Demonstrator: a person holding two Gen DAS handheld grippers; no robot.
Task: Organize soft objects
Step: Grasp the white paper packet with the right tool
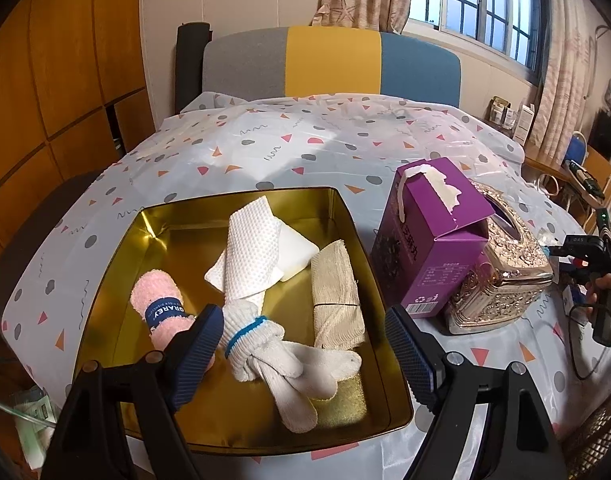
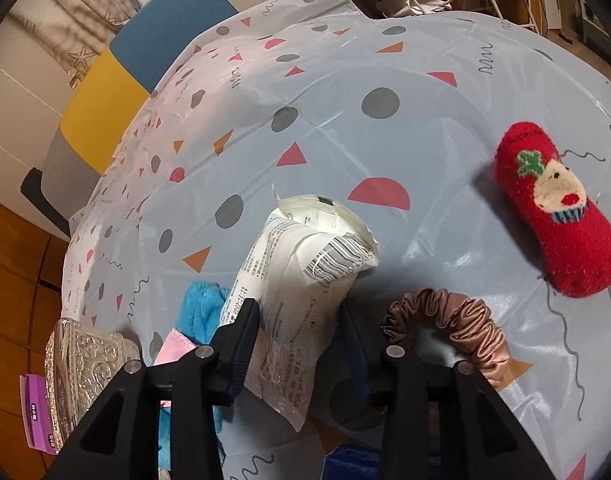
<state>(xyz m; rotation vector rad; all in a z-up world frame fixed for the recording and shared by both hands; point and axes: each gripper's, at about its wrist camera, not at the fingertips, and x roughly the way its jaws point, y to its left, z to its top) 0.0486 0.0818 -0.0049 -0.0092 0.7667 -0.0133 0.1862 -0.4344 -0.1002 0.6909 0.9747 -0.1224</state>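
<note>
My left gripper (image 1: pixel 303 320) hangs open over a gold metal tin (image 1: pixel 233 196). Inside the tin lie a pink rolled towel with a blue band (image 1: pixel 157 300), a white textured cloth (image 1: pixel 249 248), a white knit glove (image 1: pixel 273 344) and a folded beige cloth (image 1: pixel 335 288). Nothing is between the left fingers; the glove lies below them. My right gripper (image 2: pixel 297 308) is shut on a crumpled white packet with a barcode (image 2: pixel 305 264) just above the tablecloth. A red fuzzy rolled sock (image 2: pixel 557 208) and a pink-brown satin scrunchie (image 2: pixel 453 316) lie to its right.
A purple carton (image 1: pixel 429 240) and an ornate metallic tissue box (image 1: pixel 509 276) stand right of the tin. A blue fluffy cloth (image 2: pixel 197 312) and a pink cloth (image 2: pixel 173 344) lie left of the packet. A hand (image 1: pixel 601 284) holds the other gripper at the far right. A chair stands behind the table.
</note>
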